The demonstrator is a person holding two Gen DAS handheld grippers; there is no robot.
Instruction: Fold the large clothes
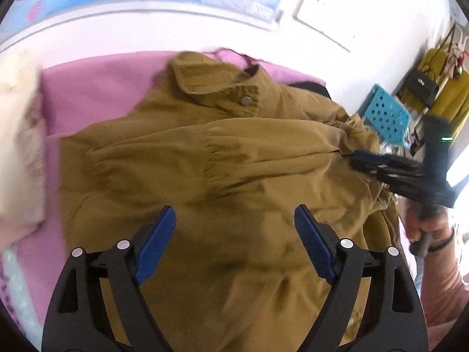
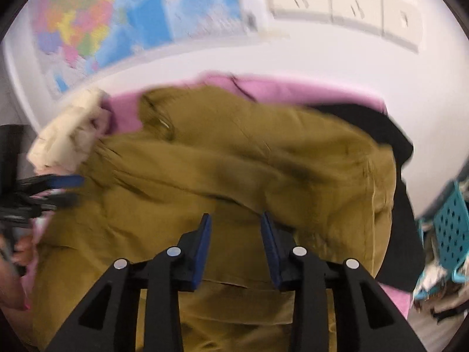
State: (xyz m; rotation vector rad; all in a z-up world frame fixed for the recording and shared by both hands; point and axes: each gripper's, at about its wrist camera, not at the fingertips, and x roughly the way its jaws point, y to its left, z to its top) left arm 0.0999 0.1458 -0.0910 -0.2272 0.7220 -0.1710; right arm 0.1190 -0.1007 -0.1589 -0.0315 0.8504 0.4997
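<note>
A large olive-brown jacket (image 1: 222,158) lies on a pink sheet (image 1: 96,88), collar with a metal snap at the far end and one sleeve folded across the body. My left gripper (image 1: 234,220) hovers open over the jacket's lower part, holding nothing. My right gripper (image 2: 236,226) is part open above the jacket (image 2: 263,158), with no cloth between its blue pads. The right gripper also shows in the left wrist view (image 1: 381,170) at the jacket's right edge; whether it touches the cloth there is unclear. The left gripper shows at the left edge of the right wrist view (image 2: 52,190).
A cream blanket (image 1: 17,146) lies at the left of the sheet. A black garment (image 2: 390,140) lies under the jacket's right side. A teal perforated basket (image 1: 387,114) stands to the right. A world map (image 2: 117,20) hangs on the white wall behind.
</note>
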